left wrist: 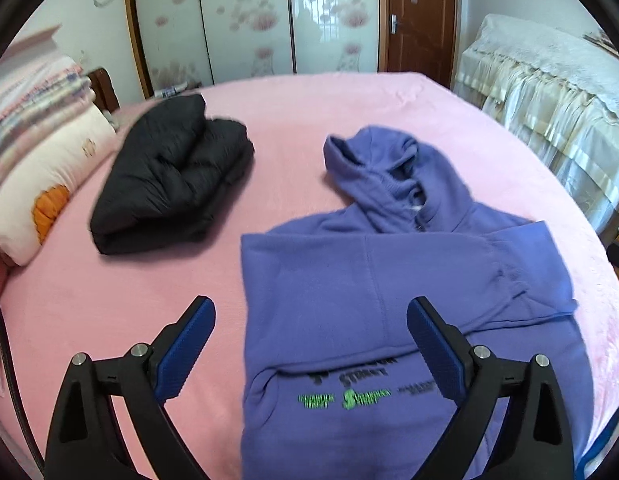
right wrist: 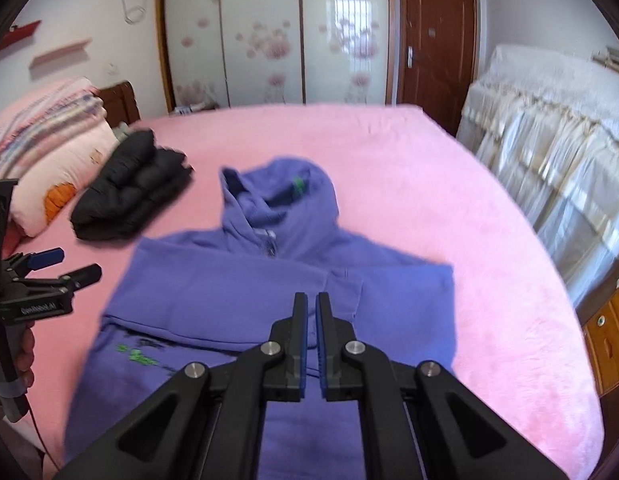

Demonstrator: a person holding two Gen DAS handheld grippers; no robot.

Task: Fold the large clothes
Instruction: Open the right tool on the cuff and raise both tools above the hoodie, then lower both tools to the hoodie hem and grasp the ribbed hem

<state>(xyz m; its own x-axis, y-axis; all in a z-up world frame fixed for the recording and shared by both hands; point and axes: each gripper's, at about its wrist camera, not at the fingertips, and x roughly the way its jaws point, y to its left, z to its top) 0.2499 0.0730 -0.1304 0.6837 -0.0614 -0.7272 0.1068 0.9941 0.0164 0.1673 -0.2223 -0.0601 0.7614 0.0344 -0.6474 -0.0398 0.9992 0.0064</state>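
A purple hoodie (left wrist: pixel 349 280) of soft, matte fleece lies flat on the pink bed (left wrist: pixel 289 96), toward its near side, with both sleeves folded across the chest so that the body forms a rough rectangle. The hood (right wrist: pixel 277 192) sits rumpled and open at the far end, and small green lettering (left wrist: pixel 345 398) runs across the near part. The left gripper (left wrist: pixel 311 344) hovers above the near half of the hoodie with its jaws spread wide and nothing between them; its ribbed blue pads (left wrist: pixel 185 348) face each other across bare air. The right gripper (right wrist: pixel 312 336) hangs over the middle of the hoodie with its black fingers drawn together, only a thin slit between the blue pads, and no cloth is caught in them. To the left of the hoodie, well apart from it, a black puffy jacket (left wrist: pixel 169 176) sits folded into a thick, quilted bundle. Beyond that, stacked bedding (left wrist: pixel 33 128) in pale pink and stripes rests at the bed's left edge. A lace-trimmed cream cover (left wrist: pixel 549 92) drapes furniture on the right.
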